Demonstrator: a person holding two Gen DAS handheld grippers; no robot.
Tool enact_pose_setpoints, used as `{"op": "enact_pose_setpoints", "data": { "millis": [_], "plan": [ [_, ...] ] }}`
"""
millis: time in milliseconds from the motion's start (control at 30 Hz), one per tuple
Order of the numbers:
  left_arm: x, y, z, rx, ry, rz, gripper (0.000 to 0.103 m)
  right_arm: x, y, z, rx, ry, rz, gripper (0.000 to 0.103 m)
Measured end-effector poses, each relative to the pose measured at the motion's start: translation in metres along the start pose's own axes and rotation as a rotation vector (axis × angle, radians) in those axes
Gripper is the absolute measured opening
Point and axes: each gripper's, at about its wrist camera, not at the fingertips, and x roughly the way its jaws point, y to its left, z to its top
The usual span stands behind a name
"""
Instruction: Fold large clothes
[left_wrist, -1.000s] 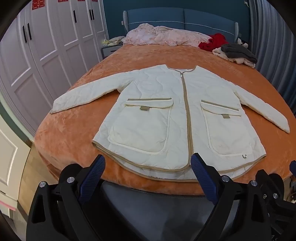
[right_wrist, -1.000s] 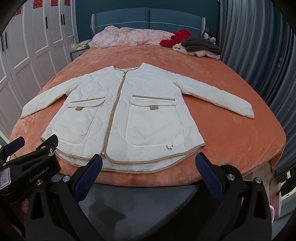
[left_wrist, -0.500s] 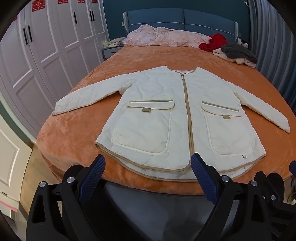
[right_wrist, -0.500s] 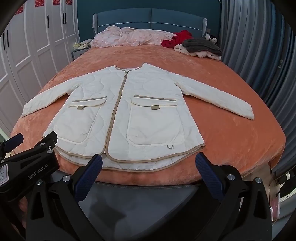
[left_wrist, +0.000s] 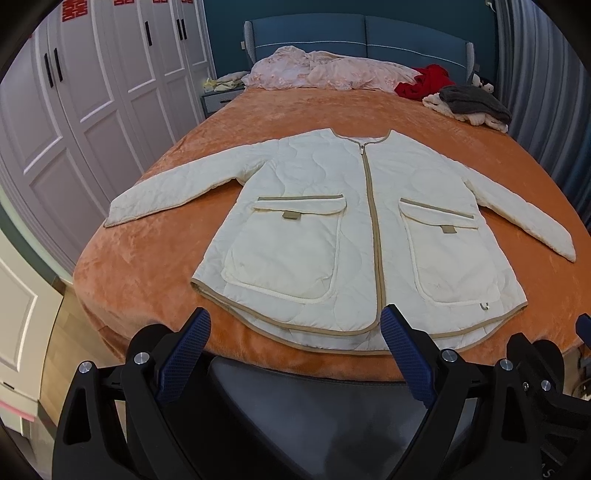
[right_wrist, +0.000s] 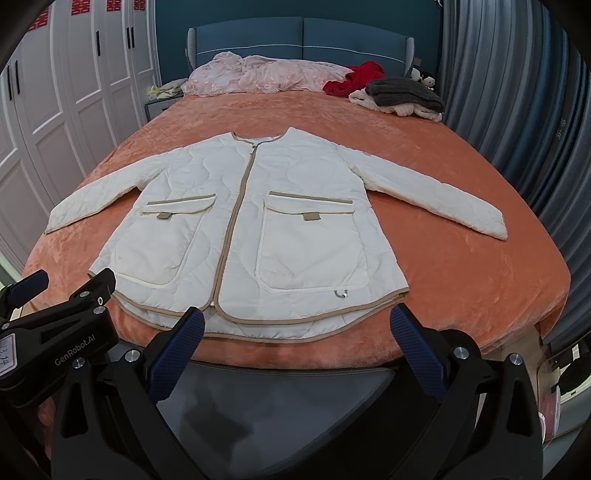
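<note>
A cream quilted jacket (left_wrist: 332, 221) with tan trim, a closed zip and two front pockets lies flat and face up on the orange bed (left_wrist: 147, 258), sleeves spread out to both sides. It also shows in the right wrist view (right_wrist: 258, 229). My left gripper (left_wrist: 295, 332) is open and empty, held just before the jacket's hem at the bed's near edge. My right gripper (right_wrist: 299, 325) is open and empty, also just short of the hem. The left gripper's body (right_wrist: 59, 325) shows at the left of the right wrist view.
Pink bedding (left_wrist: 325, 72), a red garment (left_wrist: 424, 81) and a grey and cream pile of clothes (left_wrist: 469, 103) lie at the head of the bed. White wardrobes (left_wrist: 74, 110) stand on the left, a grey curtain (right_wrist: 517, 110) on the right. A dark bench edge (right_wrist: 280, 373) lies below the grippers.
Both views have drawn back and risen slightly, so the jacket sits a little farther away. Both grippers stay open and empty.
</note>
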Motion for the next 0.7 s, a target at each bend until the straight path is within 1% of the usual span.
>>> {"op": "enact_pose_setpoints", "data": {
  "millis": [700],
  "plan": [
    [-0.0011, 0.0021, -0.0008, -0.003, -0.003, 0.005, 0.09, 0.0002, 0.0039, 0.0, -0.007, 0.002, 0.003, 0.098]
  ]
}}
